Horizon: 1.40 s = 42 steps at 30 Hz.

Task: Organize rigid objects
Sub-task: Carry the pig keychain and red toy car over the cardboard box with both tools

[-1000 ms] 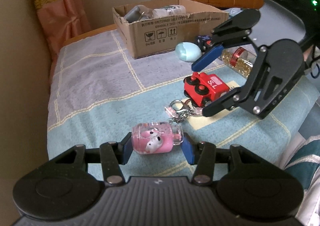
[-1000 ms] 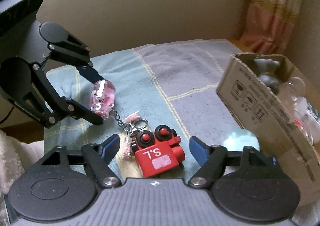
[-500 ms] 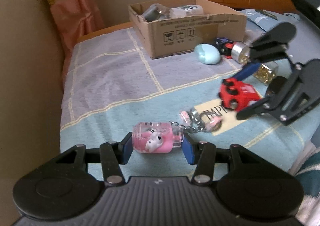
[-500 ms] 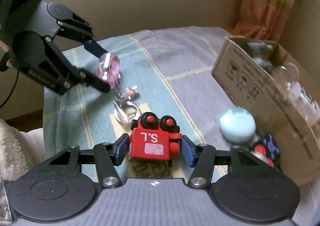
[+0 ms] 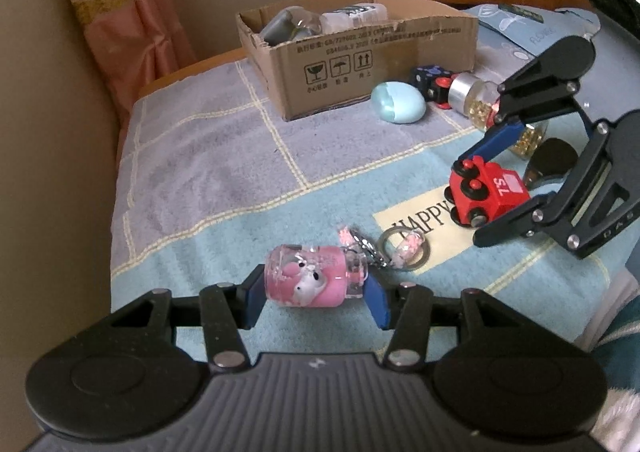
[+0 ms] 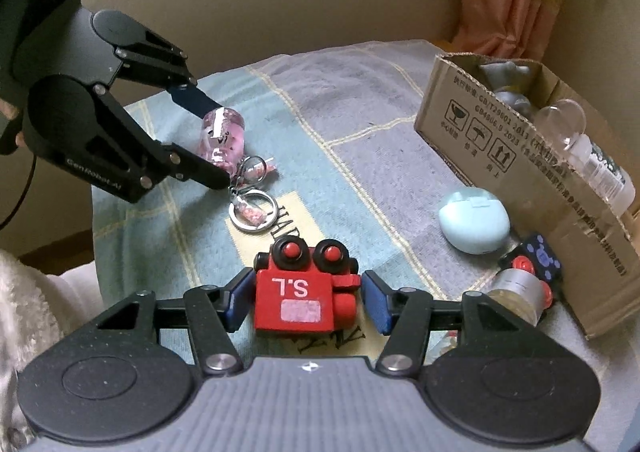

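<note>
Both grippers are gripping. The left gripper is clamping the pink bottle charm; the right gripper, having just closed, is grasping the red toy train. Next: lifting both toward the cardboard box ahead.

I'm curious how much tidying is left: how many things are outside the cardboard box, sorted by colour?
Pink: 1, the keychain bottle
Red: 1, the toy train
Light blue: 1, the egg-shaped case
Dark blue: 1, the cube
Gold: 1, the glitter jar
Total: 5
</note>
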Tool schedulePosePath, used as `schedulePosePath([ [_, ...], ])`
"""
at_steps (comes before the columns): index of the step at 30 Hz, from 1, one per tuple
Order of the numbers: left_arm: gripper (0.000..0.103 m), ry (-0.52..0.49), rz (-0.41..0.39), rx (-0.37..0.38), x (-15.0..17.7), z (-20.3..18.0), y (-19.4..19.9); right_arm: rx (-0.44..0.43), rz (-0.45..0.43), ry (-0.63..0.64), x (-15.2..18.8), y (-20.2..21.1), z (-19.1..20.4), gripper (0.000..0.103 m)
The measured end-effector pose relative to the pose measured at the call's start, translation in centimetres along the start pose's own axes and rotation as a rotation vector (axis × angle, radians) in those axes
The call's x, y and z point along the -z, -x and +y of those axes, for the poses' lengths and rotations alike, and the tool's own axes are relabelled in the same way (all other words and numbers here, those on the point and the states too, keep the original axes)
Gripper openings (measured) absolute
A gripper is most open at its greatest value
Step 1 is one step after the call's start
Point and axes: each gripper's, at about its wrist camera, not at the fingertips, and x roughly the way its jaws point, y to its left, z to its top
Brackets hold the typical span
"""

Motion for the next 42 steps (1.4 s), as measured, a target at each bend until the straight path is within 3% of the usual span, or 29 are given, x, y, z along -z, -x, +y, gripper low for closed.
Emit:
schedulePosePath([
  [10,0.049,0.03,0.03,0.029,-0.9,0.3,-0.1,-0.001,0.022,-0.025,-0.2,0.0,-0.1,0.059],
  [22,0.049,-0.066,0.048,0.051,-5.8,0.0,1.4,0.002,-0.016,-0.062,-1.8,3.8,-2.4,0.057],
  [31,0.049,-0.11,-0.007,0.093,-11.4,-0.3,2.6,0.122,-0.076,-0.1,-3.1,8.2,-6.9,0.057],
  [36,0.049,-0.104,-0.024,0.12,-14.5,-0.3,2.8,0.19,-0.079,-0.176,-3.5,9.4,-10.7,0.057],
  [42,0.049,-0.093,-0.097,0.111,-19.3,0.1,3.6,0.262,-0.079,-0.284,-3.8,9.7,-15.3,0.058],
])
